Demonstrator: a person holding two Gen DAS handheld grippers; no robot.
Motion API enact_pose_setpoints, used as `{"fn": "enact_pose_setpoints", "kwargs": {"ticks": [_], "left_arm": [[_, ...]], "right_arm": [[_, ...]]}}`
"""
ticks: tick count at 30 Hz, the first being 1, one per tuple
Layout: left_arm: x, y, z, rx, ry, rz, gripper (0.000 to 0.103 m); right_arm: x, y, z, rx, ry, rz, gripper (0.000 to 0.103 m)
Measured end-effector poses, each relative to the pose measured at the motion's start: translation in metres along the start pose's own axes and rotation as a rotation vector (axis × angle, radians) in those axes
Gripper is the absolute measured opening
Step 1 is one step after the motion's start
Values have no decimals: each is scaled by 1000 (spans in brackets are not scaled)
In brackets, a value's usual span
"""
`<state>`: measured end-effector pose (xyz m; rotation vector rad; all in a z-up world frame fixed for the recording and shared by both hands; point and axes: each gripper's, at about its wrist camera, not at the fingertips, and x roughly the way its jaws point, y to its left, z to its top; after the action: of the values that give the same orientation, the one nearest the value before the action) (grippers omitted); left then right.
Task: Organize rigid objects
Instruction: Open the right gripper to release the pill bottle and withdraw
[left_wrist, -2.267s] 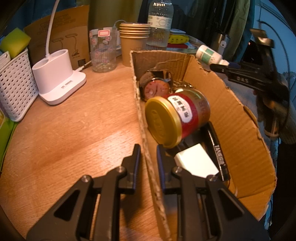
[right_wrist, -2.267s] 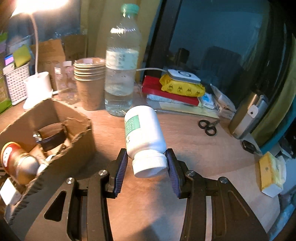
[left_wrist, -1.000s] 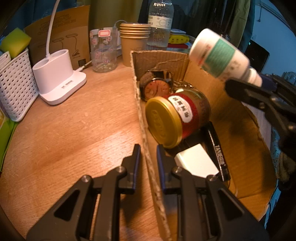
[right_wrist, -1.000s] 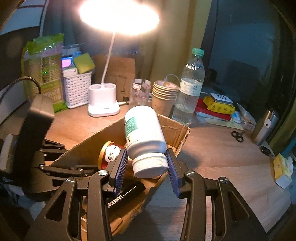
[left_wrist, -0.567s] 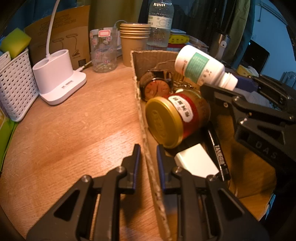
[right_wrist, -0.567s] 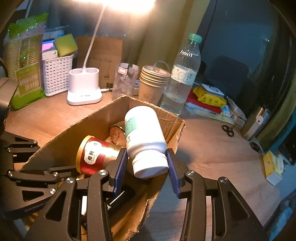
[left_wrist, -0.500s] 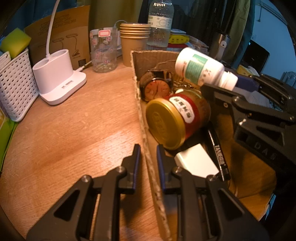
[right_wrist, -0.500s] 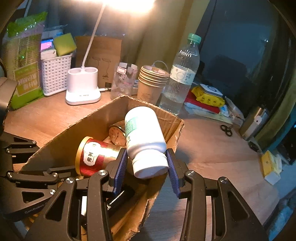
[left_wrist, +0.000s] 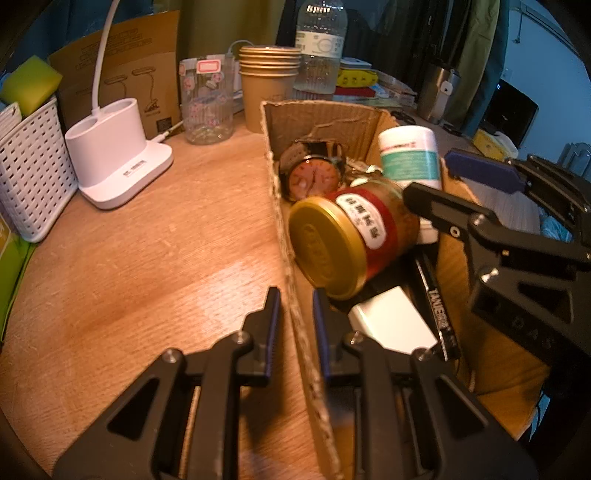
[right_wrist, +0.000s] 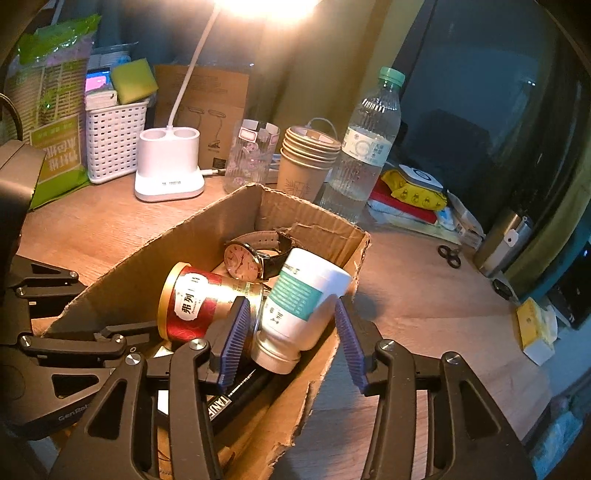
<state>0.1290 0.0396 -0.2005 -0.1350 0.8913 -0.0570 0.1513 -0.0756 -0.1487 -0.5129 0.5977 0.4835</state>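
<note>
Right wrist: white bottle (right_wrist: 301, 306) lies apparently loose between parted fingers (right_wrist: 232, 341).

White plastic pill bottle with green label (left_wrist: 409, 158): cap end hidden behind the right gripper's black finger in the left wrist view.
Black marker pen (left_wrist: 436, 306): printed lettering only partly legible; upper end hidden behind the gold-lidded red jar (left_wrist: 347, 240).
White rectangular block (left_wrist: 393, 325): one end hidden behind the left gripper's finger.
Desk lamp with white base (right_wrist: 169, 170): head washed out by glare, cut off at top edge.
Clear plastic water bottle (left_wrist: 320, 48): cap cut off in the left wrist view.
Small black scissors (right_wrist: 450, 256): too small for detail.
</note>
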Motion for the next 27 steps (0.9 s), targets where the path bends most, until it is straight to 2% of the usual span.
{"fn": "enact_pose_setpoints", "kwargs": {"ticks": [10,15,27], "left_arm": [[-1,0,0,1,-1,7,19],[-1,1,0,2,-2,9,19],[-3,-1,-1,6,-7,35,19]], "right_arm": [[-5,-3,-3,54,-5,15,51],[-18,-11,-6,148,-8,37,54],[-42,-30,-27,255,19,-19,57]]}}
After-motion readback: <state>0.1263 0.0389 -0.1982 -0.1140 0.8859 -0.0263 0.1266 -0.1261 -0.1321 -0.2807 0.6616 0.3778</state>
